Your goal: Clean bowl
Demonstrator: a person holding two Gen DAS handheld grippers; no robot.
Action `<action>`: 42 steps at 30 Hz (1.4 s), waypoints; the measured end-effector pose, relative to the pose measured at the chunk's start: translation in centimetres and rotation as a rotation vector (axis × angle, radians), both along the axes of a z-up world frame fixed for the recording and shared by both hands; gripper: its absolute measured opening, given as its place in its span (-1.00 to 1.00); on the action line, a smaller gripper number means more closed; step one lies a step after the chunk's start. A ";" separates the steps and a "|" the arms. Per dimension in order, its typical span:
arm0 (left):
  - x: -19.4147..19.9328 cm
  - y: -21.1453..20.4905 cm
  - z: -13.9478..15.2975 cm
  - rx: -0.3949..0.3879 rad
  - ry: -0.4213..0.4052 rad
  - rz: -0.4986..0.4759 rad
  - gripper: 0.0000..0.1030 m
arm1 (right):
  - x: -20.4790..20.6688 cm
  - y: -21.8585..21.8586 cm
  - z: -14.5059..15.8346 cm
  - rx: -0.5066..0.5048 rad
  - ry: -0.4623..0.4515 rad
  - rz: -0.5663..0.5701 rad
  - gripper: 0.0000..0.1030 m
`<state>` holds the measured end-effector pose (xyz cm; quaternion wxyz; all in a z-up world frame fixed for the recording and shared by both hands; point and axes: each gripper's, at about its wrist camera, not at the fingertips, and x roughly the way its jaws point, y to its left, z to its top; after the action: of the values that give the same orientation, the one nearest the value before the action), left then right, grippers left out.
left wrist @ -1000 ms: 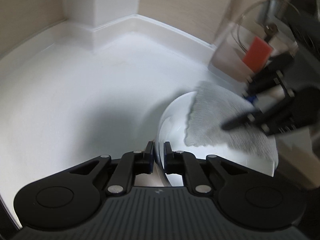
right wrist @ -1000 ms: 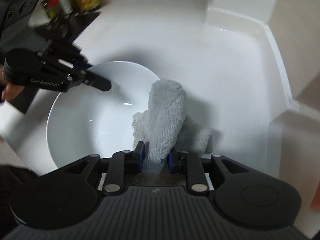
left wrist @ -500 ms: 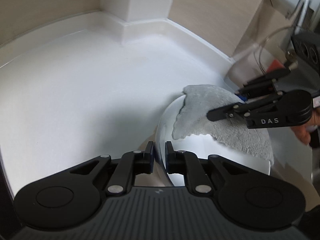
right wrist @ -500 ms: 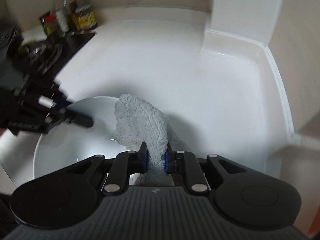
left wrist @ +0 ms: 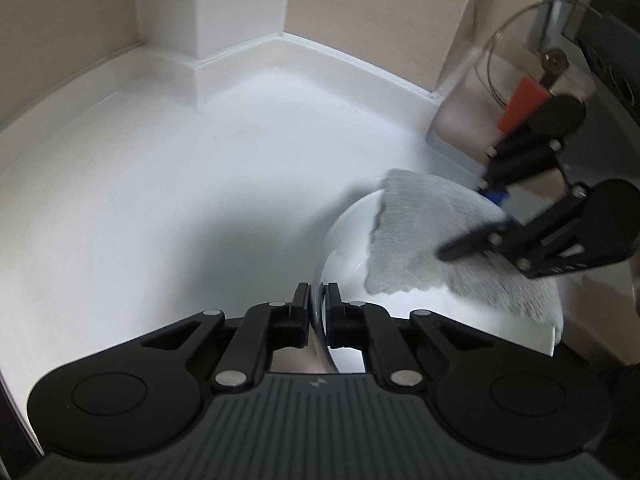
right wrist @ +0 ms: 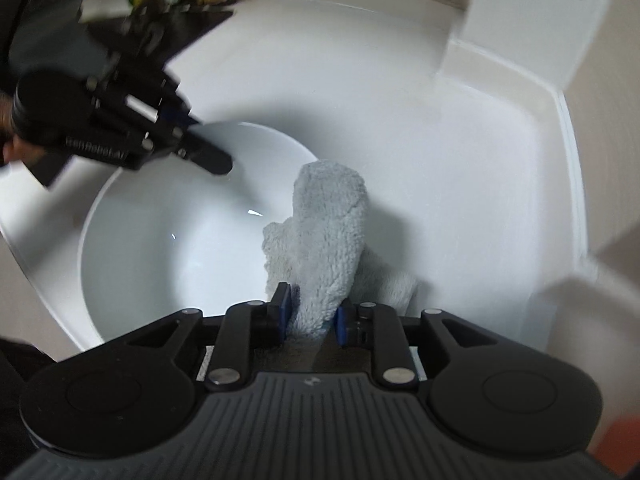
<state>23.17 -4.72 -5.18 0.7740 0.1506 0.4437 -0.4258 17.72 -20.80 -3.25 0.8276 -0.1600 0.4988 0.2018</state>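
The left claw (left wrist: pixel 319 304) clamps the bowl (right wrist: pixel 172 240) rim, closing, to steady it; the right claw (right wrist: pixel 310 312), loosening, grips the cloth (right wrist: pixel 328 232) draped over the bowl's far rim for wiping.

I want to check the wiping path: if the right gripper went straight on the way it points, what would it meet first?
Probably the cloth that stands between its own jaws as they open. The right gripper points steeply down, with the cloth draped over the bowl's near rim; past it lies the bowl's rim or the counter. Depth is unclear.
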 end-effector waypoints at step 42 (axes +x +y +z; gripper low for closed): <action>-4.9 3.6 0.2 -0.006 0.010 0.263 -0.68 | 0.3 3.1 -0.7 -0.017 -0.021 0.015 -0.67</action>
<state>18.24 -1.11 -4.99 0.8215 0.0865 0.4619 -0.3229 18.06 -17.73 -3.95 0.8300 -0.1727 0.4903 0.2021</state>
